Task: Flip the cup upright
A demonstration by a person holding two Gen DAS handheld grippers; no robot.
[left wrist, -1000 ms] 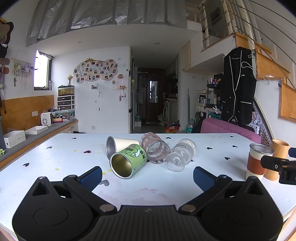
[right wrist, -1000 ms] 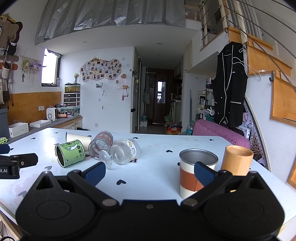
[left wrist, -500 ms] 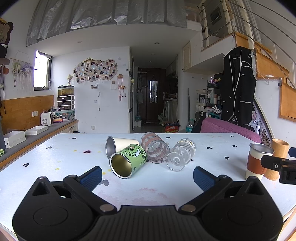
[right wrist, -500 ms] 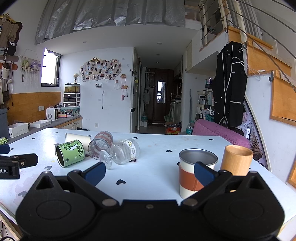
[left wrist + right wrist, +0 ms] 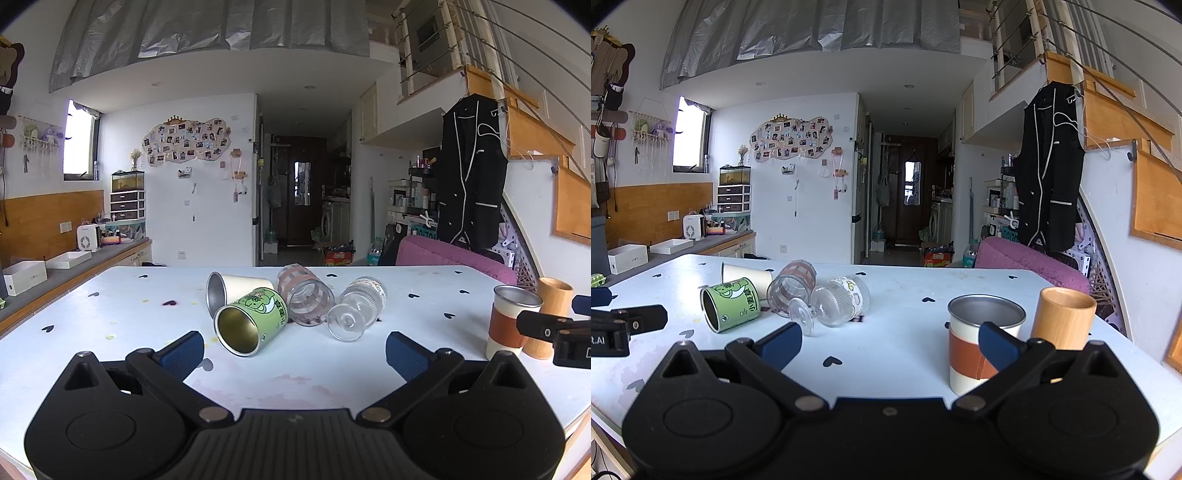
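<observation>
Four cups lie tipped in a cluster near the middle of the white desk (image 5: 110, 317), which has bare surface on all sides of them and rounded edges falling away at left and right. Largest of the fallen ones is the green cartoon cup (image 5: 251, 320), on its side with its mouth turned toward the left gripper (image 5: 294, 350); touching it behind is a cream metal cup (image 5: 236, 293), and to its right lie a pink-striped glass (image 5: 304, 301) and a ribbed clear goblet (image 5: 356, 310), foot forward. Near the desk's right edge two cups stand upright, just beside each other: an orange-banded metal cup (image 5: 979, 339) and a bamboo cup (image 5: 1062, 317). Nothing on the desk has shifted since a second ago, and both grippers hold the same places. The left gripper has its jaws spread wide and empty, with the green cartoon cup a little ahead and between its finger lines, not touching. The right gripper (image 5: 890, 341) is likewise wide and empty; its right finger overlaps the orange-banded cup in view, and the fallen cluster lies ahead to its left.
</observation>
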